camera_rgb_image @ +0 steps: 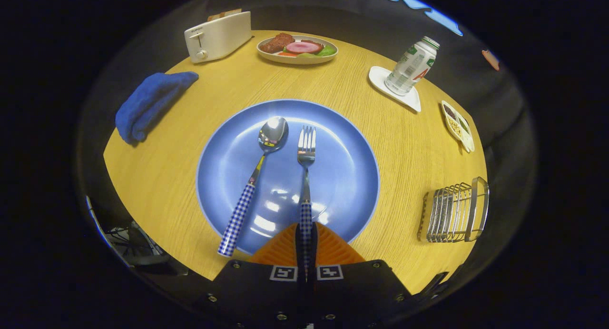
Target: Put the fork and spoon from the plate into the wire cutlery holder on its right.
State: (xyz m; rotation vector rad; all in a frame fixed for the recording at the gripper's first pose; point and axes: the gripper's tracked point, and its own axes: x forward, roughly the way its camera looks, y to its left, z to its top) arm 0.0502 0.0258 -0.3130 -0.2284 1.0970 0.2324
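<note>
1. A folded blue cloth [151, 104] lies at the left edge of the round wooden bench [409, 148].
2. A white toaster [217, 35] with bread in its slots stands at the far left edge, beyond the cloth.
3. A blue plate [347, 176] sits in the middle of the bench, close to the near edge.
4. The spoon [257, 176] lies on the left half of the plate, bowl away from the tool, its checked handle sticking out over the plate's near rim.
5. The fork [306, 176] lies just right of the spoon, tines pointing away.
6. The tool [306, 245] is clenched on the fork's checked handle, both fingers pressing on it at the plate's near rim.
7. A dish of food [297, 49] sits at the far edge.
8. A bottle [411, 66] stands on a white coaster [409, 99] at the far right.
9. A small divided dish [457, 125] lies at the right edge.
10. The wire cutlery holder [454, 211] stands at the near right edge, well apart from the plate.
</note>
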